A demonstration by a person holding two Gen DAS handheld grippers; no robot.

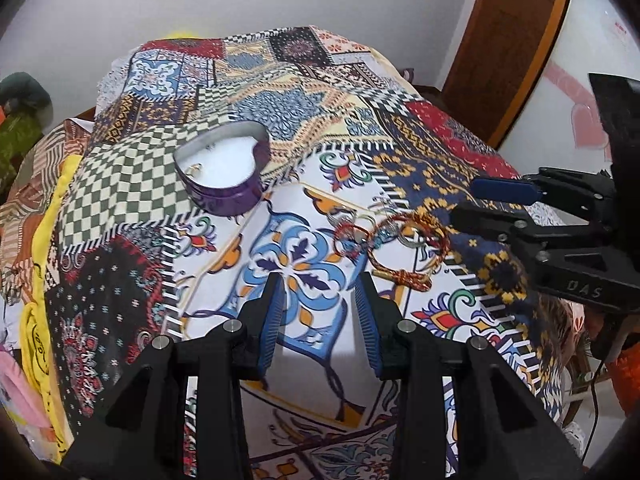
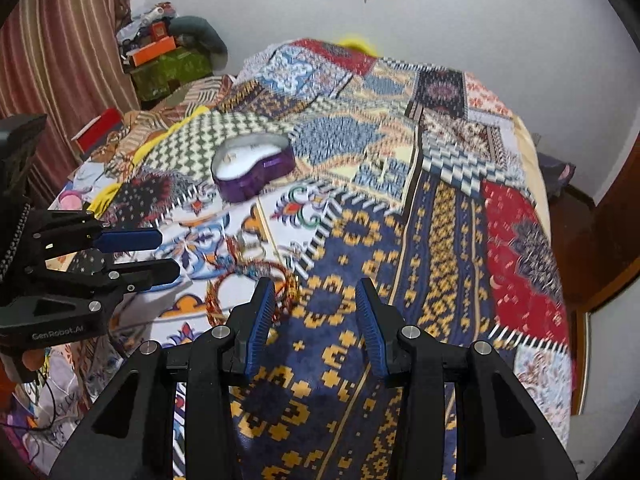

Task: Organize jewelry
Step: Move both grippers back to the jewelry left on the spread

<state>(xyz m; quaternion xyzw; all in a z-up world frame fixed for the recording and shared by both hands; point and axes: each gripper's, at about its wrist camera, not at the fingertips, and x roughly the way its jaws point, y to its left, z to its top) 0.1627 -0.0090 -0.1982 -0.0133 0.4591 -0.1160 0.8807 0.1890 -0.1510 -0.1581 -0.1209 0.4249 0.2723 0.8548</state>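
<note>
We note both grippers, left and right, spread and empty; bangles at one o'clock, heart-shaped tin at eleven.

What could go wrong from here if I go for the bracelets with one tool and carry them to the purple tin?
The bracelets lie tangled with rings and thread, so one grasp may drag the whole clump. The patterned bedspread hides small pieces; a dropped one could be hard to spot. The heart-shaped tin sits on soft cloth and may tip if bumped. Both the left tool and right tool are open and close together.
</note>
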